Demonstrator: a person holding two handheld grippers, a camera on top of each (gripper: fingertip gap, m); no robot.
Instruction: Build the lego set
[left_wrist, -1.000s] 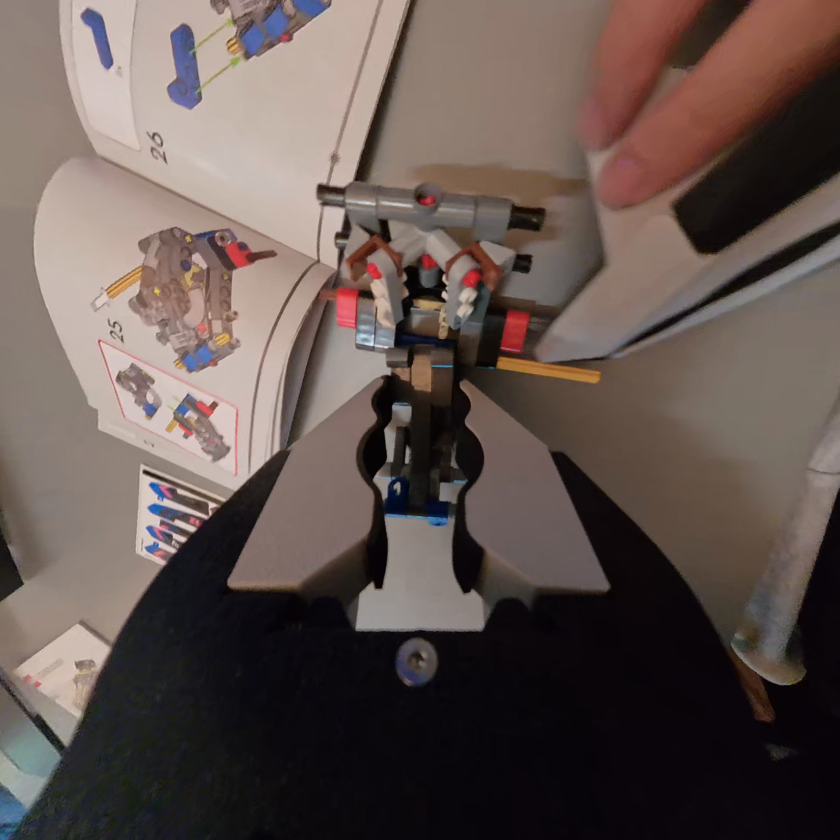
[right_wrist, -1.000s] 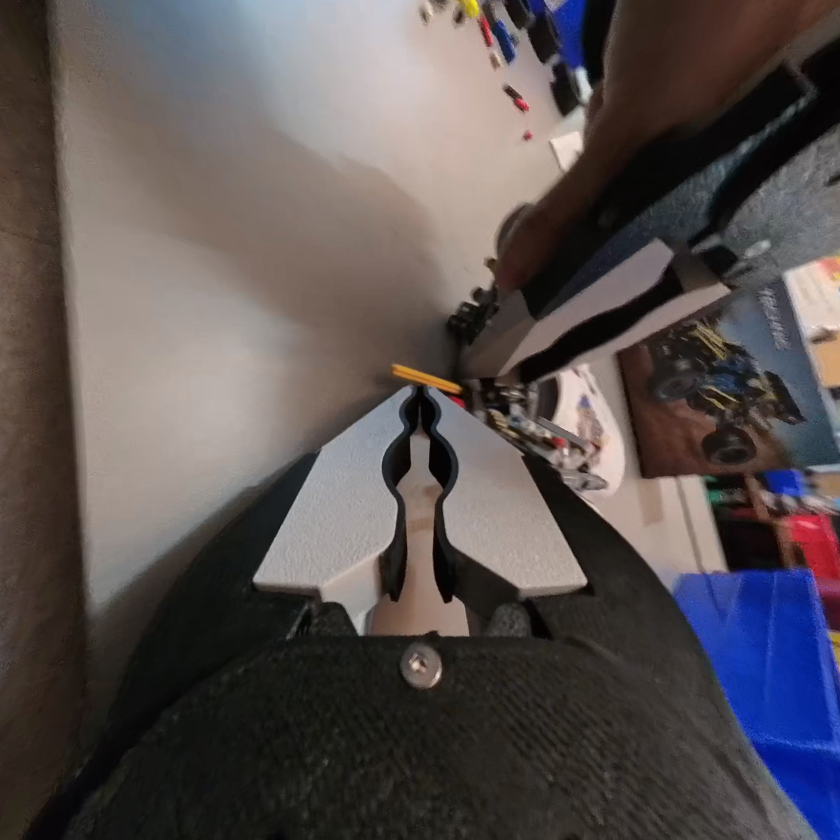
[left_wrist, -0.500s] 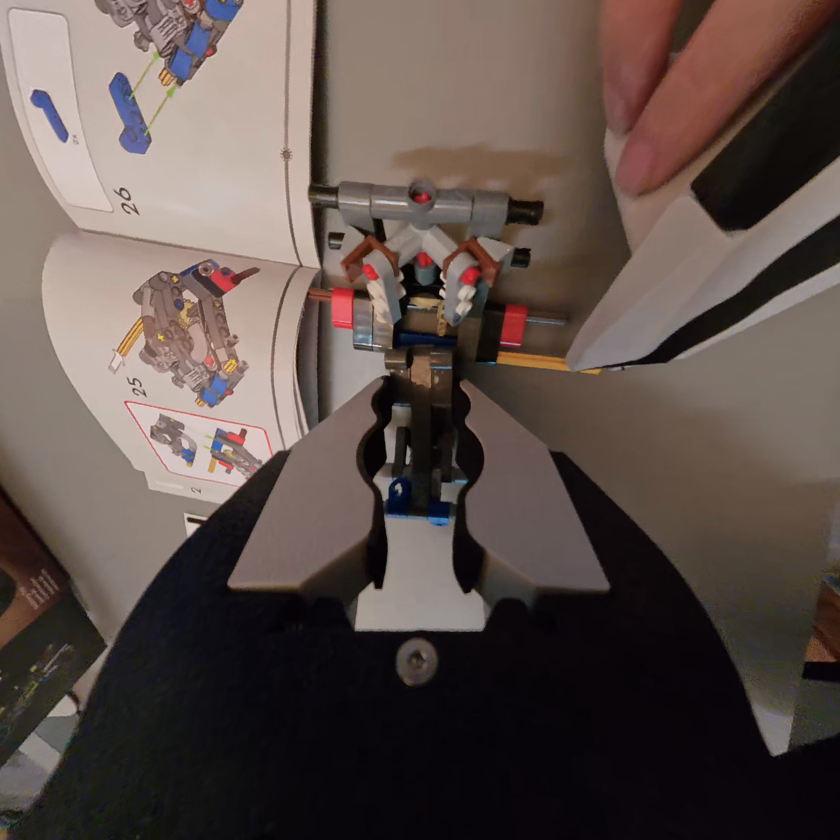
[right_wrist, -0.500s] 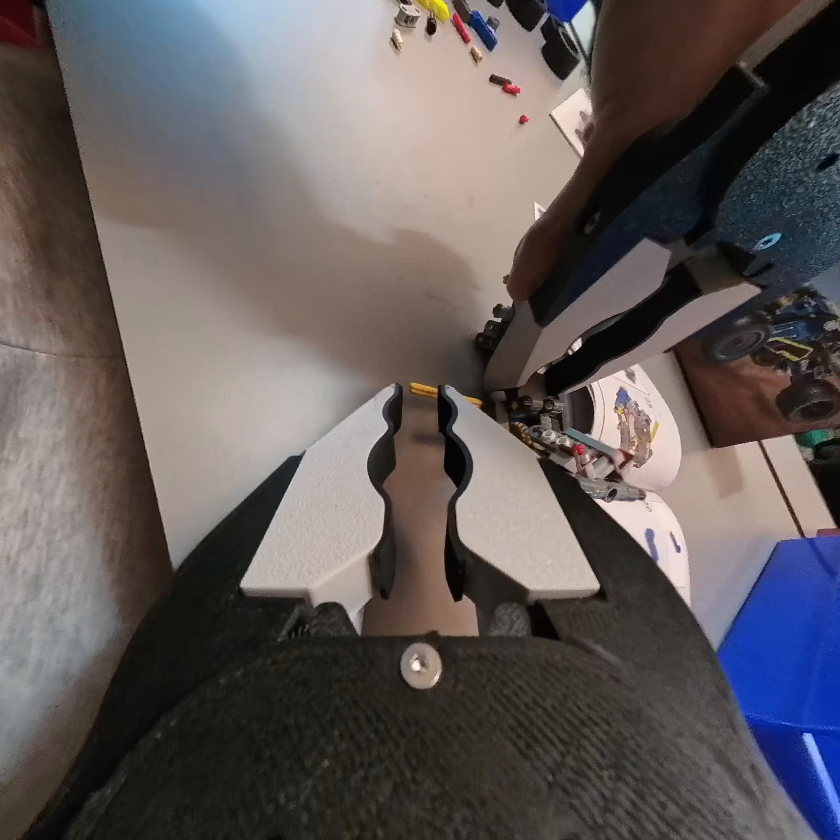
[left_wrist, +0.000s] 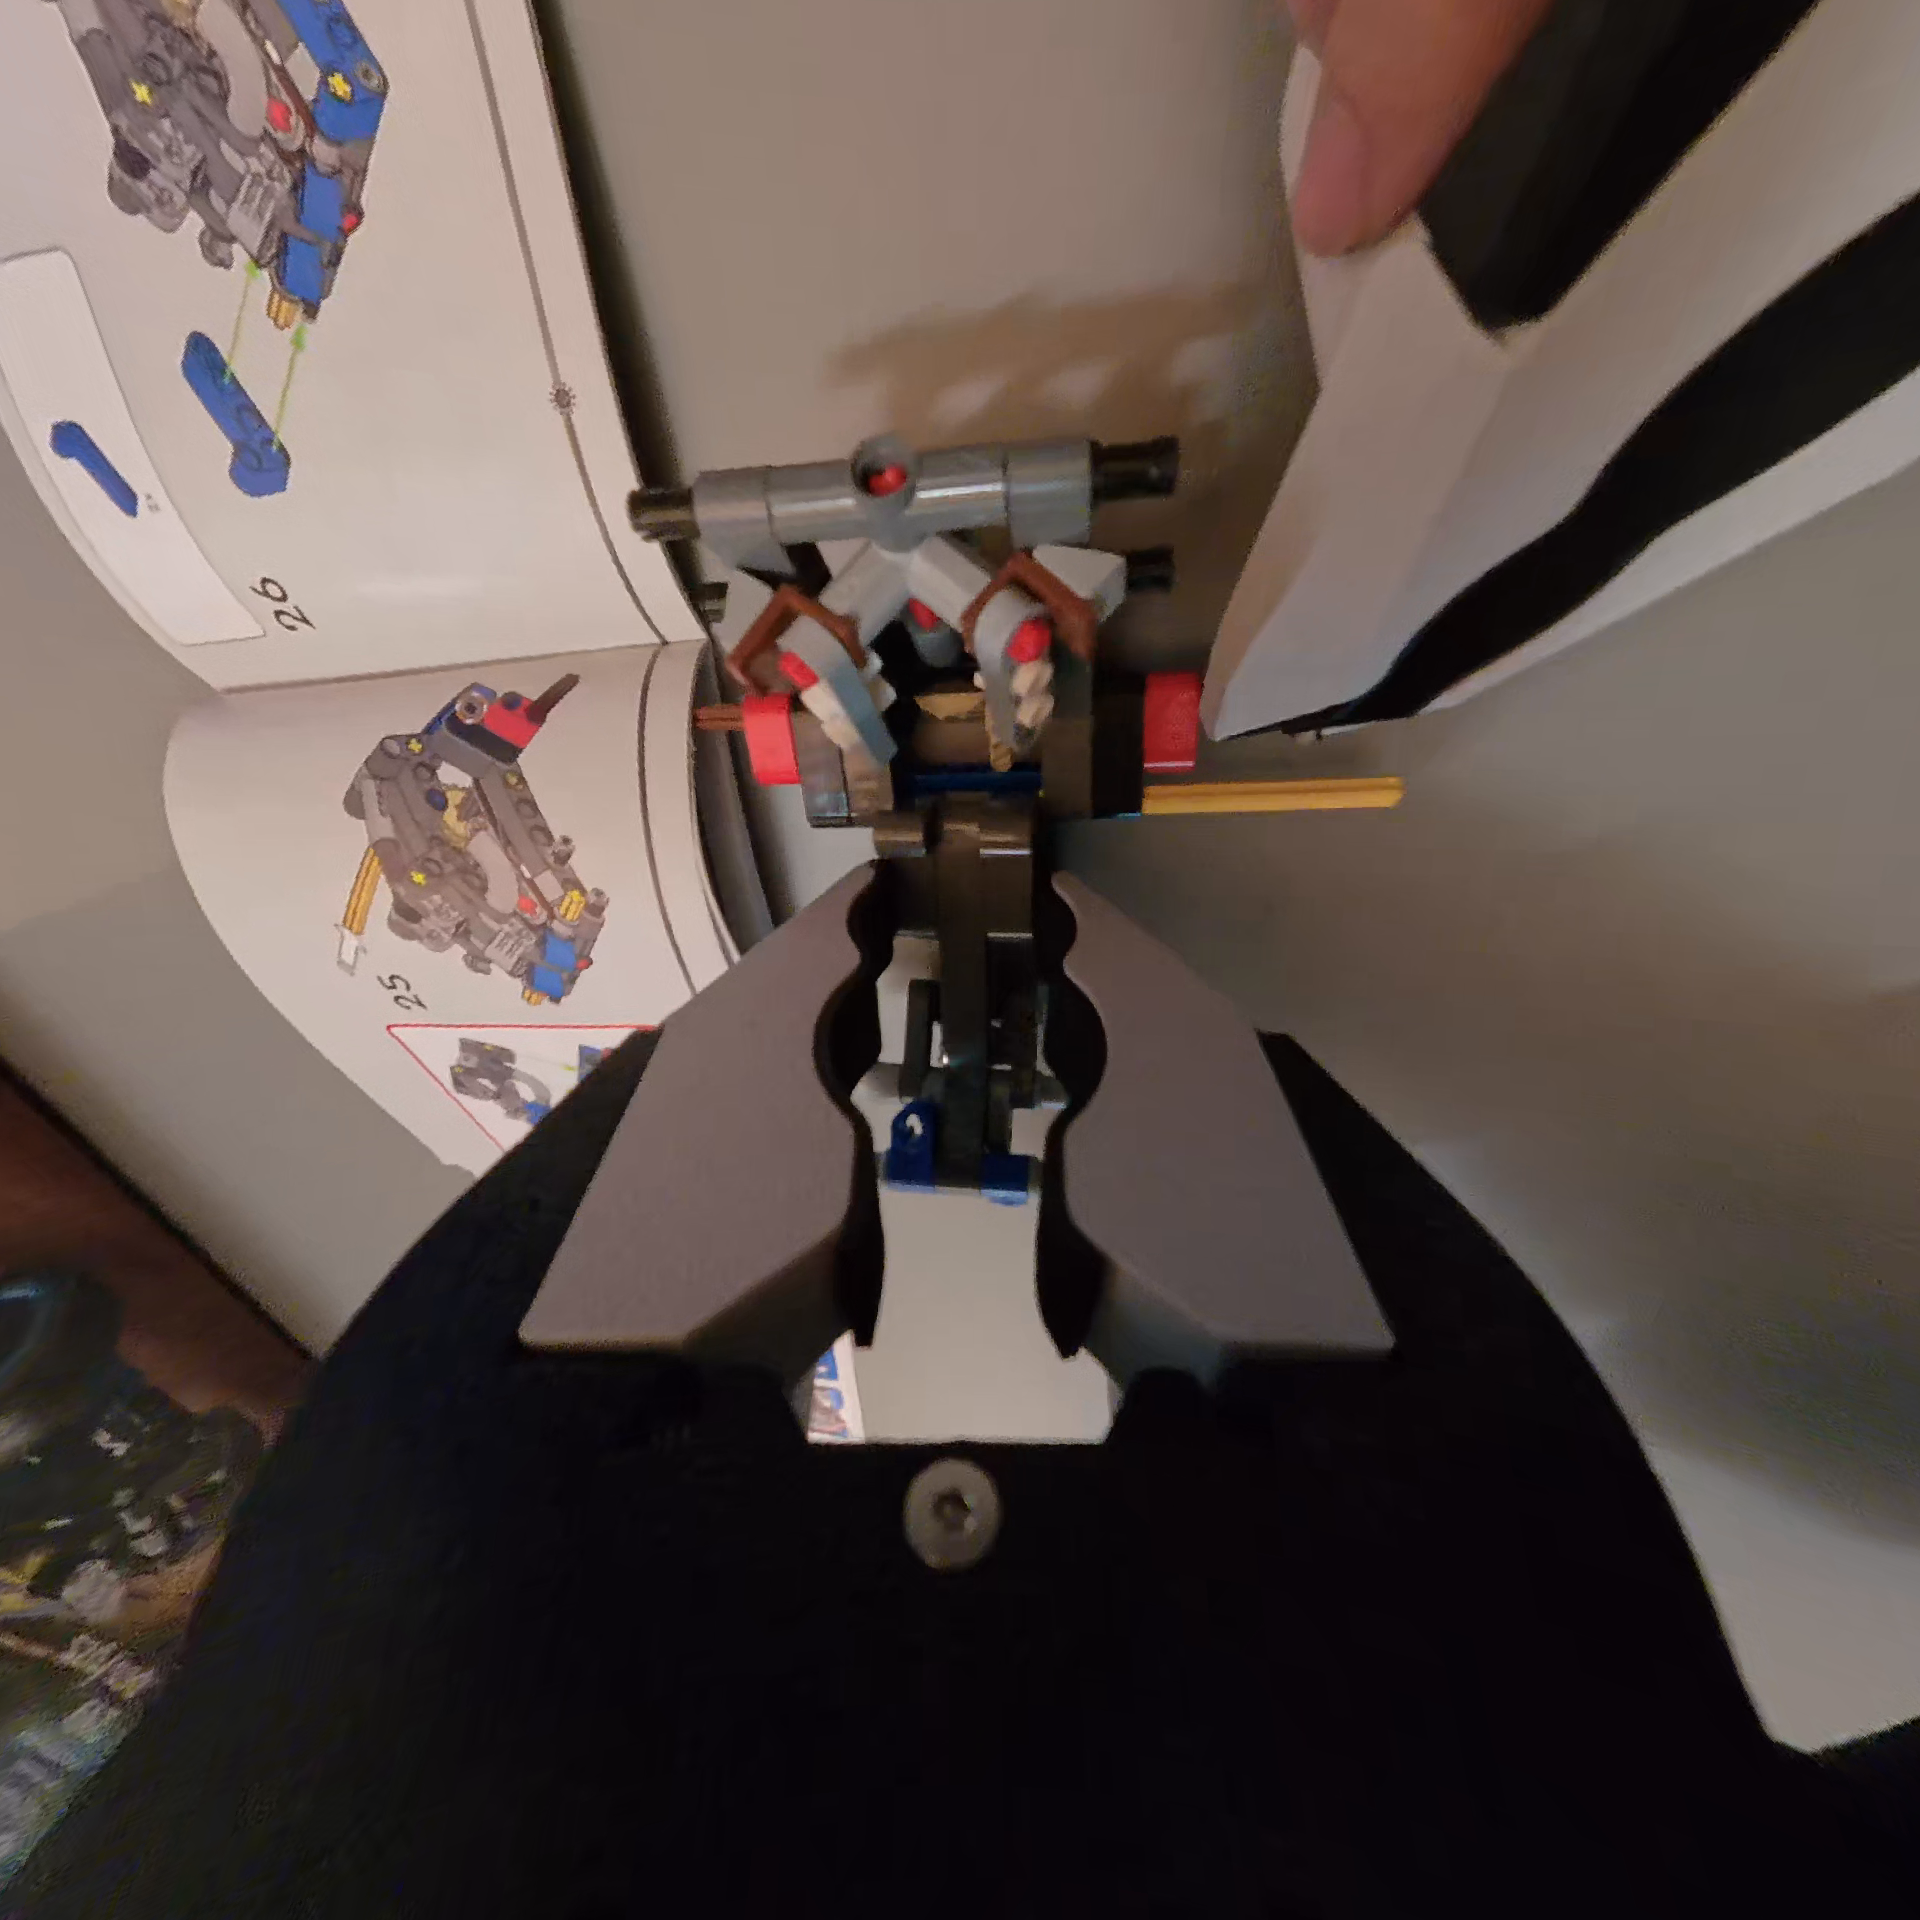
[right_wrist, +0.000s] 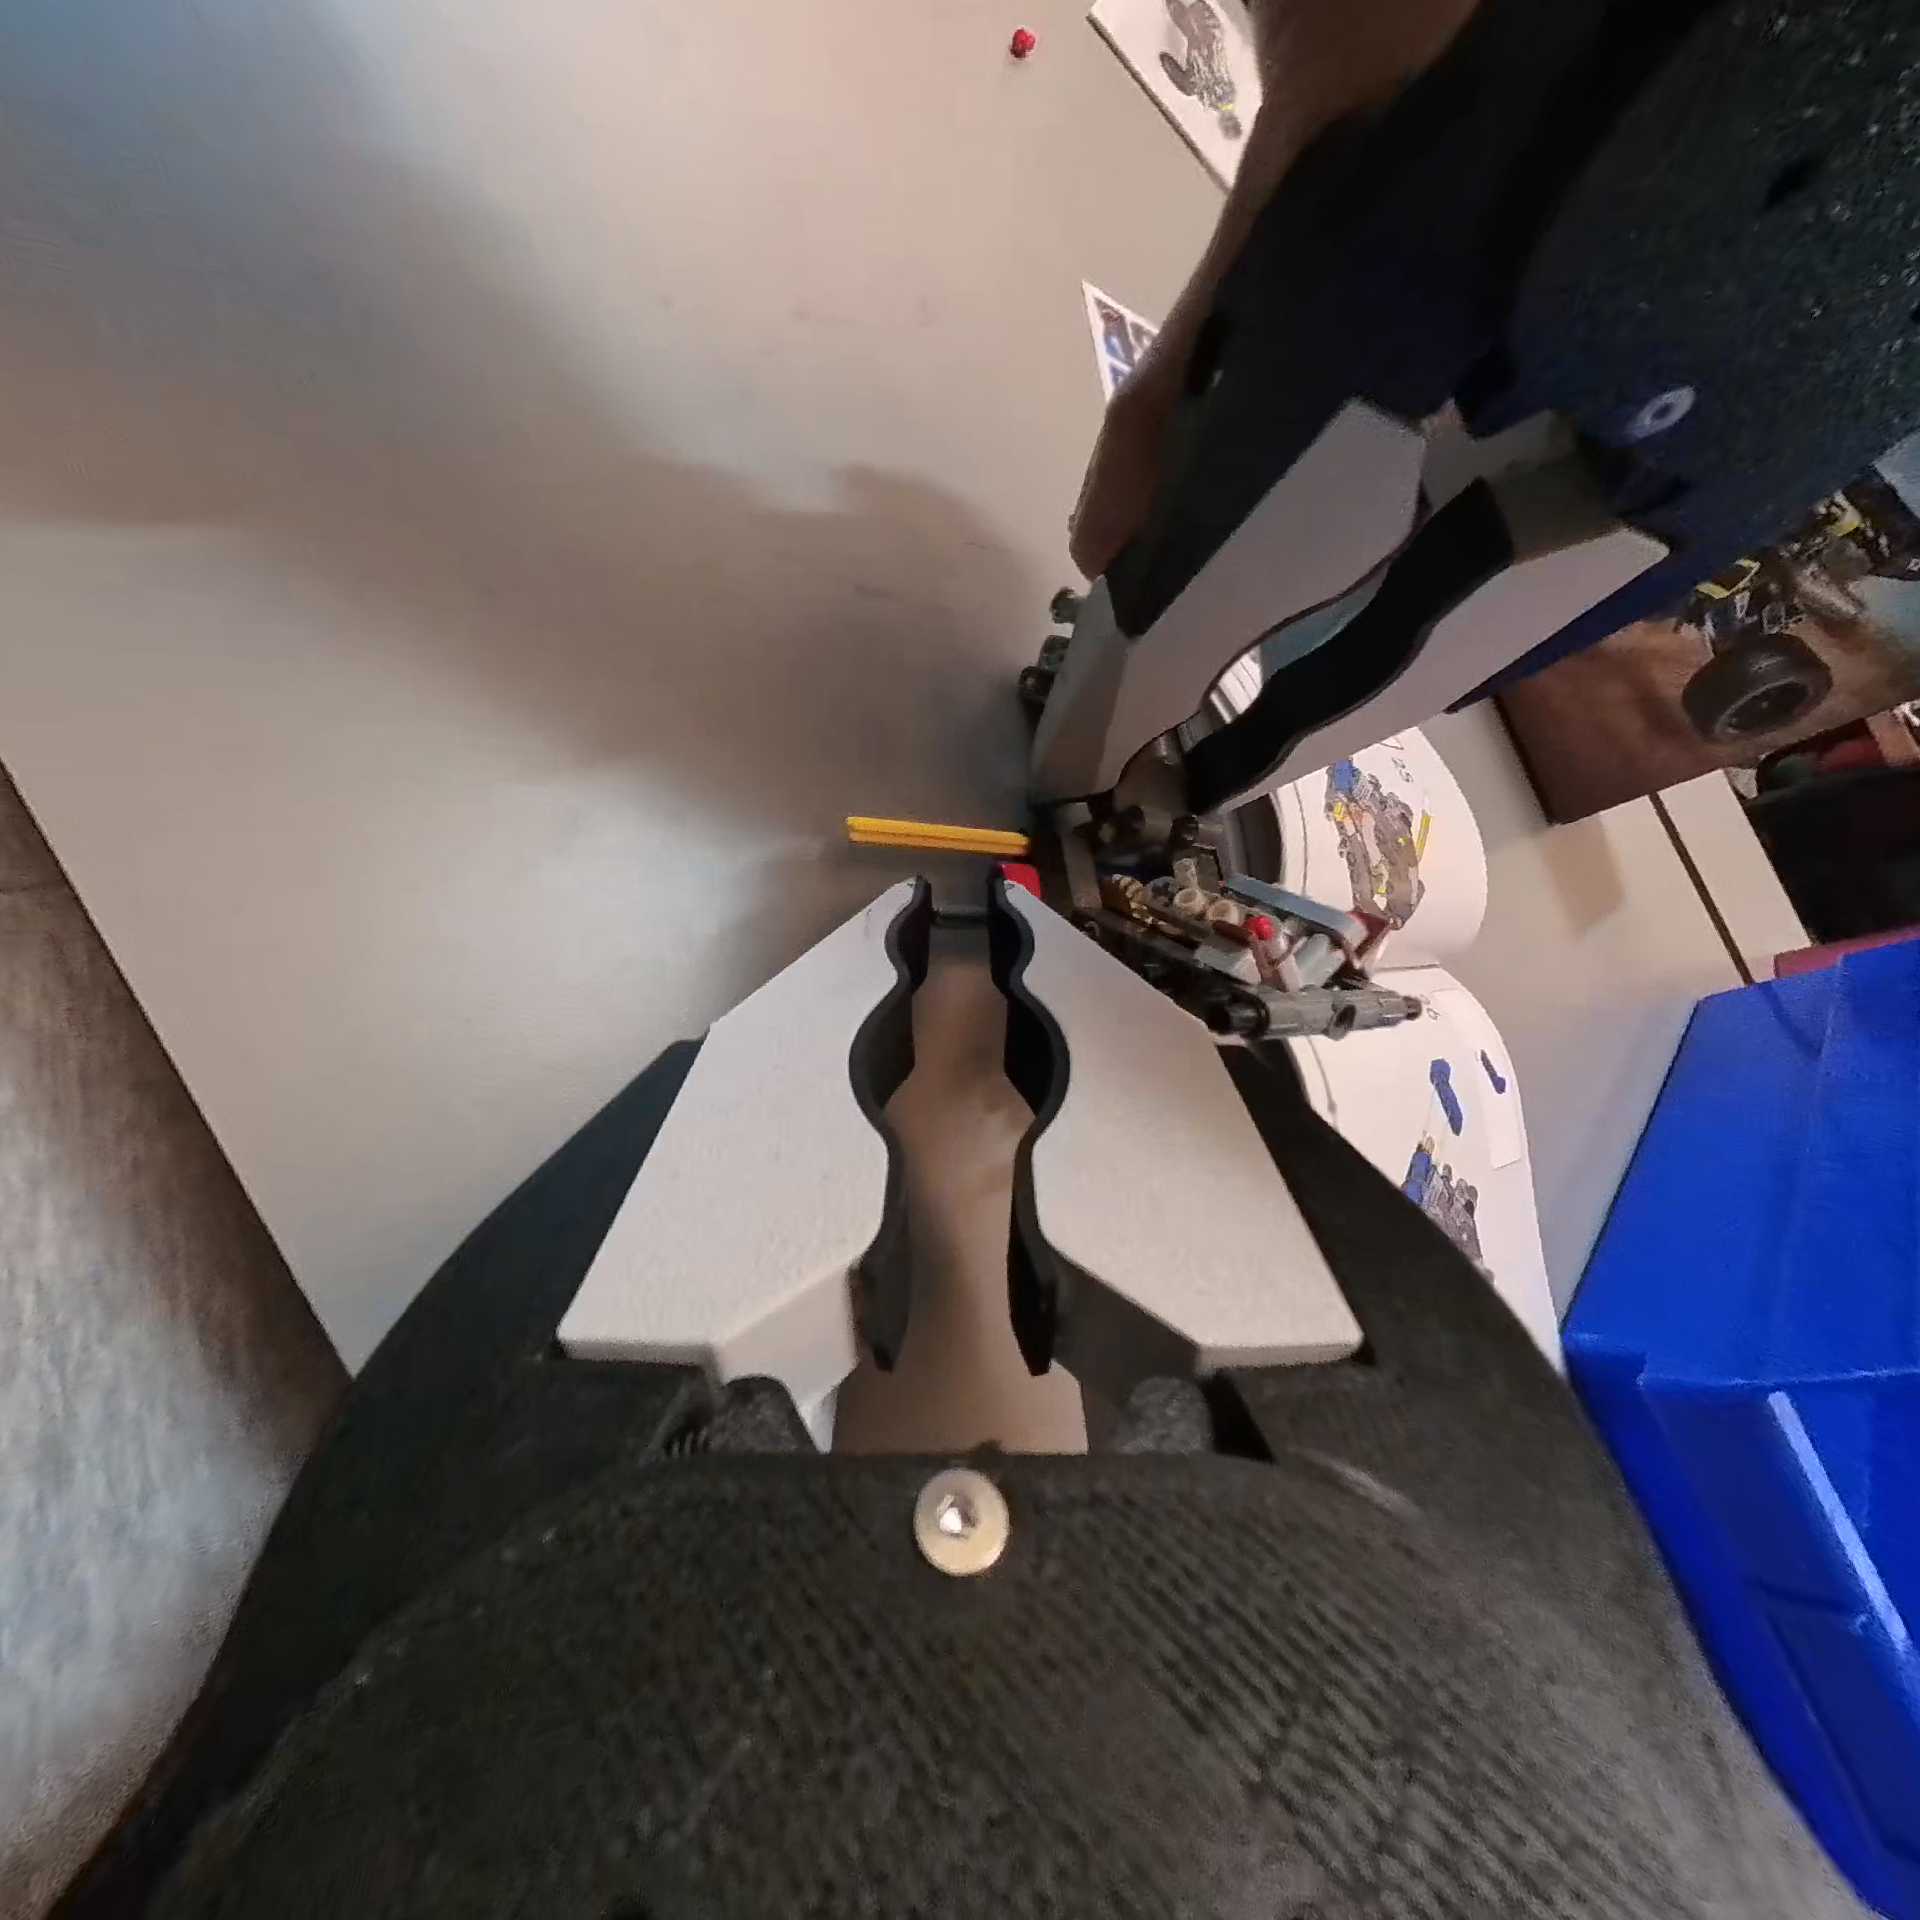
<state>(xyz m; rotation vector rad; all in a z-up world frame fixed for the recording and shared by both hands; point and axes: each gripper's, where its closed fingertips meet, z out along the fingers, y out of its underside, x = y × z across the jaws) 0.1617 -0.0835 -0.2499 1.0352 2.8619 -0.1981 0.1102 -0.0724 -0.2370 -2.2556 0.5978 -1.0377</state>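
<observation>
**Grey-and-black lego assembly clamped in left gripper, right gripper at its axle**

Grey, black, red and blue parts make up the lego assembly (left_wrist: 925, 665). Its black stem runs back between the fingers of the left gripper (left_wrist: 961, 894), whose jaws are closed against the stem on both sides; a small blue part sits deeper in the jaw gap. The grey crossbar end of the assembly projects forward, beyond the fingertips.

A yellow axle (left_wrist: 1273, 795) protrudes sideways from the assembly, just beside a red bushing (left_wrist: 1172, 719). Next to the yellow axle, a thin dark pin (right_wrist: 958, 914) extends from the red bushing. In the right wrist view, the right gripper (right_wrist: 956, 896) has its jaws slightly apart, and the dark pin spans the narrow gap between the fingertips. Whether the pads press on it cannot be told. The yellow axle lies just beyond those tips, outside the jaws.

Behind the assembly, an open instruction booklet (left_wrist: 343, 520) lies on the pale table (left_wrist: 1455, 1039), touching or just beside the assembly's far side. A blue bin (right_wrist: 1766, 1299) stands well apart from the assembly, past the booklet. A small red piece (right_wrist: 1023, 42) lies far off on the table.
</observation>
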